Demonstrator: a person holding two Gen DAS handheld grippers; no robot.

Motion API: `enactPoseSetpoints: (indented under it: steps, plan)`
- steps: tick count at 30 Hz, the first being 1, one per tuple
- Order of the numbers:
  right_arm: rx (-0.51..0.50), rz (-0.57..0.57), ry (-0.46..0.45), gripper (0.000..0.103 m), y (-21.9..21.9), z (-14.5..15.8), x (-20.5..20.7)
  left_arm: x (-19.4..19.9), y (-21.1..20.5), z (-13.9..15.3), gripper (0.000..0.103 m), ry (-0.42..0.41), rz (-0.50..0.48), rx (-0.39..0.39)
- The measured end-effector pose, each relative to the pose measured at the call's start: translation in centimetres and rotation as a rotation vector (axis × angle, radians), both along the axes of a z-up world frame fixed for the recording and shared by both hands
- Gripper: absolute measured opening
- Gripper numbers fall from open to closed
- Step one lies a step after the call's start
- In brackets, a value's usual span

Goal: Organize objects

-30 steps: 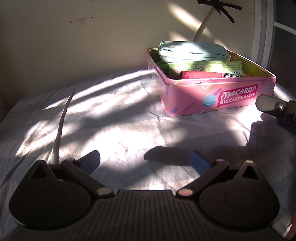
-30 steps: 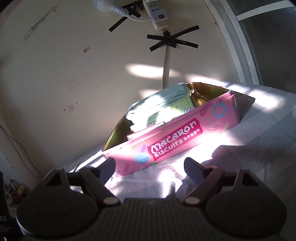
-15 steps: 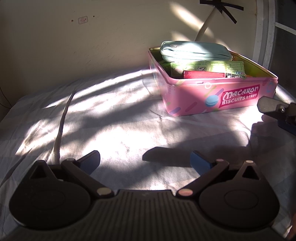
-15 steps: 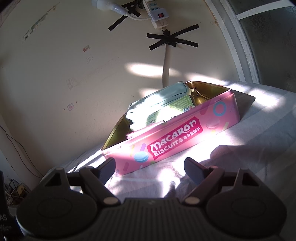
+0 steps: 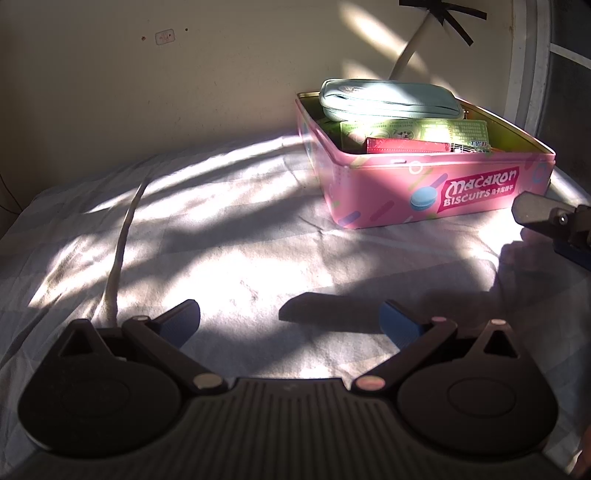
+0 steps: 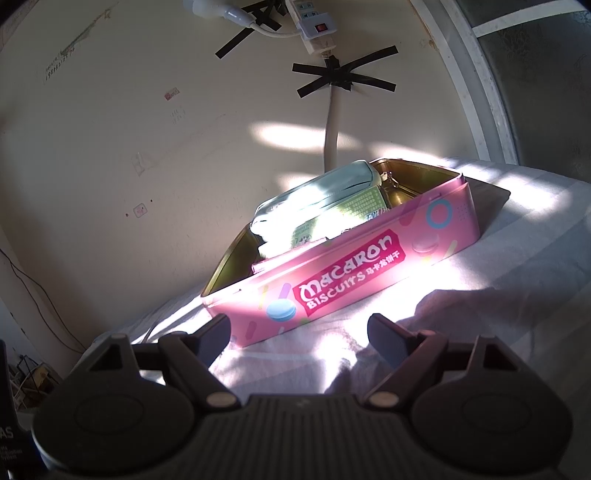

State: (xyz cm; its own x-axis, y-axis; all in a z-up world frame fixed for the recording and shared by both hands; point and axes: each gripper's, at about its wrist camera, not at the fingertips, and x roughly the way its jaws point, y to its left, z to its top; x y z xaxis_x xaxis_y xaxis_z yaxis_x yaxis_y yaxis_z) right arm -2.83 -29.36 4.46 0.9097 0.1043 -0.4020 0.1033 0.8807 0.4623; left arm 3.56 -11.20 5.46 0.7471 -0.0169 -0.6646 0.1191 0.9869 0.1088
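Note:
A pink "Macaron Biscuits" tin stands open on the white cloth, far right in the left wrist view. Inside it lie a pale teal pouch on top, a green printed box and a red flat case. My left gripper is open over bare cloth, well short of the tin, nothing between its blue pads. My right gripper is open just in front of the tin's long side, holding nothing. One of its fingers shows at the right edge of the left wrist view.
A white cord runs across the cloth on the left. The wall is close behind the tin, with a taped power strip and its cable. A window frame stands on the right. Sunlit cloth lies in front of the left gripper.

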Motion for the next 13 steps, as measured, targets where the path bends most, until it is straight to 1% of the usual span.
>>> enactPoseSetpoints:
  steps: [13]
  plan:
    - [-0.003, -0.003, 0.007, 0.084, 0.37, -0.23, 0.03, 0.15, 0.18, 0.01, 0.103, -0.010, -0.018, -0.013]
